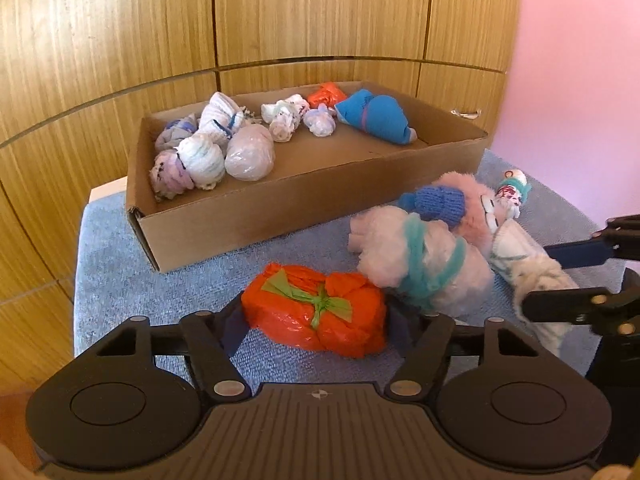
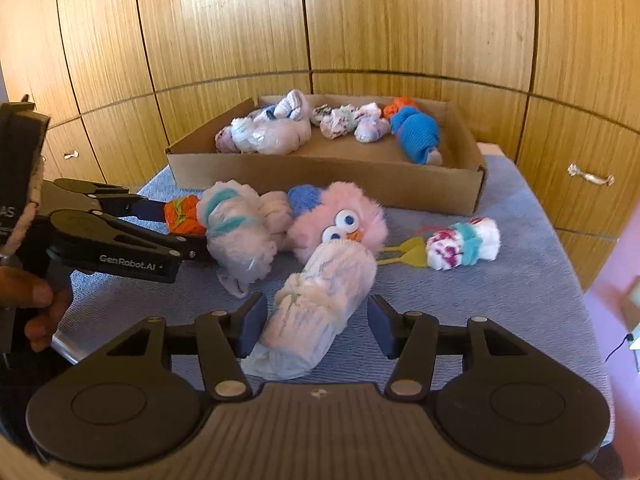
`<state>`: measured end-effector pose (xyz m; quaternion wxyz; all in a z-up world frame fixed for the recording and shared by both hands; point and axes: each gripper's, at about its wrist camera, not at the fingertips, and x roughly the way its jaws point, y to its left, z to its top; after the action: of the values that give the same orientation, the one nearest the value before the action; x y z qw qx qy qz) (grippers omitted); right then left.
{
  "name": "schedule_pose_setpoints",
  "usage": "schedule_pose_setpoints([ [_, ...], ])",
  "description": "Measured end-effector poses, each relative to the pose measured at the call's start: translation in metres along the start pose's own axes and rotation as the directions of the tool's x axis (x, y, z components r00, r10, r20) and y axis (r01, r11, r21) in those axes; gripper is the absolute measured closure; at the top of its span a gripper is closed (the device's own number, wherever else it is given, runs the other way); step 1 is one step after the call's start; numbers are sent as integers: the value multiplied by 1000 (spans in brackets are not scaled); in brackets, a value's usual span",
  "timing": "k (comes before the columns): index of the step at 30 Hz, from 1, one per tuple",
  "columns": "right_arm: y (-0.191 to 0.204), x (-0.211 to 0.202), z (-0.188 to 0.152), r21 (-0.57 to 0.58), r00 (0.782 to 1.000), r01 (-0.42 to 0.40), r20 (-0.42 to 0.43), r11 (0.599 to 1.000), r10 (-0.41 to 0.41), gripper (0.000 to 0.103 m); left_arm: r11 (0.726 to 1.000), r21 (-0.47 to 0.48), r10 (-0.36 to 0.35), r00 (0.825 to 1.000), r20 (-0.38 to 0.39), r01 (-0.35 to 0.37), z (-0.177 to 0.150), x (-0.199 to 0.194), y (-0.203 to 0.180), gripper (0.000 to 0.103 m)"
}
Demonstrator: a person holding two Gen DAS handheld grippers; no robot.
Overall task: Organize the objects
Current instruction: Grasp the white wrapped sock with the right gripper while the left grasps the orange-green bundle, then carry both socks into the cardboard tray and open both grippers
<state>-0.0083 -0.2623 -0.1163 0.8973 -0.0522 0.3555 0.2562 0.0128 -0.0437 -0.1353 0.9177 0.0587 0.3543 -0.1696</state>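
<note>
Orange bundle [image 1: 316, 310] lies crosswise between left hand-held gripper [image 1: 316, 326] pads.

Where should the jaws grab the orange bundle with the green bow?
Grab the orange bundle across its short middle, near the green bow, one pad on each long side. It lies flat on the blue cloth and is longer than wide, so the middle probably fits the jaws best. Come from the near side, where the left gripper already straddles it.
</note>
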Motion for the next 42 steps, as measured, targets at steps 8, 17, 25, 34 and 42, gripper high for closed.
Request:
schedule_pose_setpoints([
  [8, 2, -4, 0, 3, 1000, -17, 11, 1000, 17, 66, 999, -37, -10, 1000, 11, 10, -6, -14, 4, 32],
  [17, -3, -15, -2, -101, 1000, -20, 9, 995, 21, 67, 998, -61, 5, 1000, 0, -5, -14, -21, 8, 32],
  [25, -3, -19, -2, -142, 999, -38, 21, 989, 41, 67, 998, -64, 26, 1000, -1, -26, -13, -27, 13, 32],
  [34, -13, -39, 26, -168, 995, -42, 78, 985, 56, 67, 995, -88, 57, 998, 27, -54, 9, -49, 26, 32],
  [42, -29, -41, 75, -217, 986, -25, 154, 976, 60, 67, 996, -75, 46, 997, 67, -41, 42, -43, 21, 32],
])
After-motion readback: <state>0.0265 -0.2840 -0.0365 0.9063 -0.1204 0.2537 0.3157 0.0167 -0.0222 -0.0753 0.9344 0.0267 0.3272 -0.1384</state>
